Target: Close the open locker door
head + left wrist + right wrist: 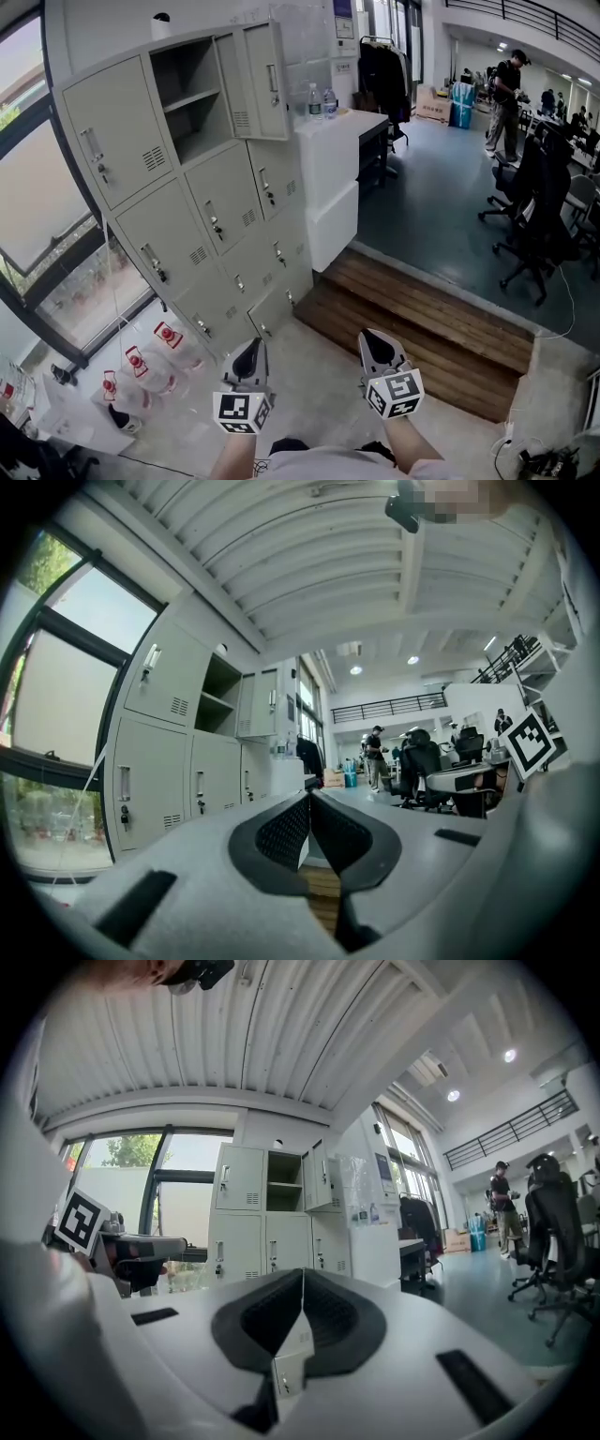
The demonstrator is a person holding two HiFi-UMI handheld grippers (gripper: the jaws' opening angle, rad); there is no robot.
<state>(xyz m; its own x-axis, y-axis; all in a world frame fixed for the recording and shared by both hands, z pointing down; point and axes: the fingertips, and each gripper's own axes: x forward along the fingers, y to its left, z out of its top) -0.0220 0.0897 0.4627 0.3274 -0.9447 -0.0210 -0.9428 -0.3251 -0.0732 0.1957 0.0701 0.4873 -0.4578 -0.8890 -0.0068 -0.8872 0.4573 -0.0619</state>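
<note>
A bank of grey metal lockers (187, 216) stands against a window wall. In its top row the open locker door (265, 80) is swung out to the right, showing a compartment (192, 103) with one shelf inside. The other doors in view are shut.

A person stands on the pale floor, well apart from the lockers, arms stretched forward. The left hand-held gripper (249, 352) has its jaws pressed together with nothing between them. The right hand-held gripper (373, 339) is the same: jaws together, holding nothing. Both point level towards the lockers.

Just right of the lockers is a white table (342, 131) with two bottles (320, 99) on it. A wooden step (422, 319) leads to a darker floor, where office chairs (539, 216) stand. Another person (506, 94) stands far off.
</note>
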